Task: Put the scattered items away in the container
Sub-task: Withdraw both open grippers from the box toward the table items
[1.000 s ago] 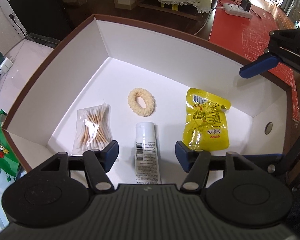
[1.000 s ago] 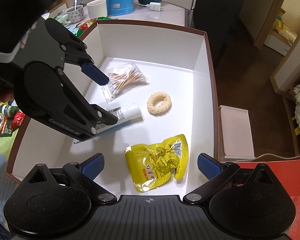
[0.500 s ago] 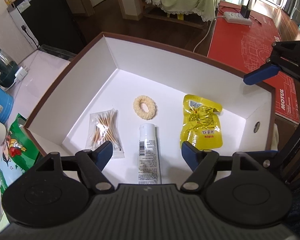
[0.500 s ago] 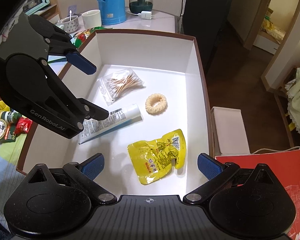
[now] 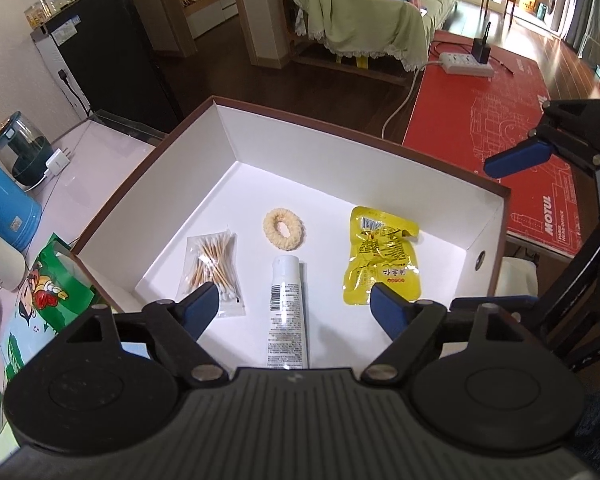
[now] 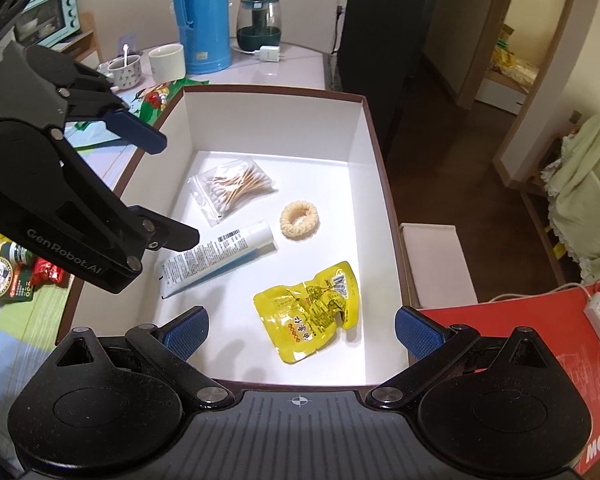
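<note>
While both grippers hang above it w/ fingers apart and nothing held, the white box with brown rim (image 6: 374, 128) holds four items: a clear bag of cotton swabs (image 6: 234, 188), a cream fabric hair ring (image 6: 299, 221), a white squeeze tube (image 6: 216, 254) and a crumpled yellow foil packet (image 6: 314, 310). Left gripper (image 5: 296, 310) is over the tube; right gripper (image 6: 302, 330) is near the packet.
</note>
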The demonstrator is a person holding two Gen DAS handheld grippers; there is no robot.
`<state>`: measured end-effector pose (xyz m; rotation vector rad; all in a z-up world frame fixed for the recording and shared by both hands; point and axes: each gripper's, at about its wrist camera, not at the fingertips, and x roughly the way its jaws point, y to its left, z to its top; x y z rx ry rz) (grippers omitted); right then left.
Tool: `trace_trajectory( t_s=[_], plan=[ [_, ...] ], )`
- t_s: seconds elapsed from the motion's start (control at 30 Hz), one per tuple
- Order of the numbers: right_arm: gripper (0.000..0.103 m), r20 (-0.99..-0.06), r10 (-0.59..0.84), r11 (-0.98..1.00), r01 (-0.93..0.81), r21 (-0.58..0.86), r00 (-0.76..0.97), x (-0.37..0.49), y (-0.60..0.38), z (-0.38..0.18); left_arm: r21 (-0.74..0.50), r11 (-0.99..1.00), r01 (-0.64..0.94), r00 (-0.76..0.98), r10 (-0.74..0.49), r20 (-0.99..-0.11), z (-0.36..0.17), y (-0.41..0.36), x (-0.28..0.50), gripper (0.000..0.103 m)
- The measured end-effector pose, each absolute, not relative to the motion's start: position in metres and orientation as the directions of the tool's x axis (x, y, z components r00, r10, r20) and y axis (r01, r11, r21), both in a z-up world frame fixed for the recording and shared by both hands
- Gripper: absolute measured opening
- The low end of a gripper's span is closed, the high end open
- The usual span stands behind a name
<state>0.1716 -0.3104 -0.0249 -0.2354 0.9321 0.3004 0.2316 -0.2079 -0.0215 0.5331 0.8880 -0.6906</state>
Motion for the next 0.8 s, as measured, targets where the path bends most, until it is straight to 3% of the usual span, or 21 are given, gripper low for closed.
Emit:
trace_trajectory(
  t_s=[0.8],
  plan=[
    [0.102, -0.735, 0.105, 0.99, -0.143, 0.011, 0.67, 0.079, -0.269, 0.006, 0.115, 0.729, 0.675, 0.54, -0.383, -0.749, 0.026, -0.091, 0.143, 0.087]
  ],
)
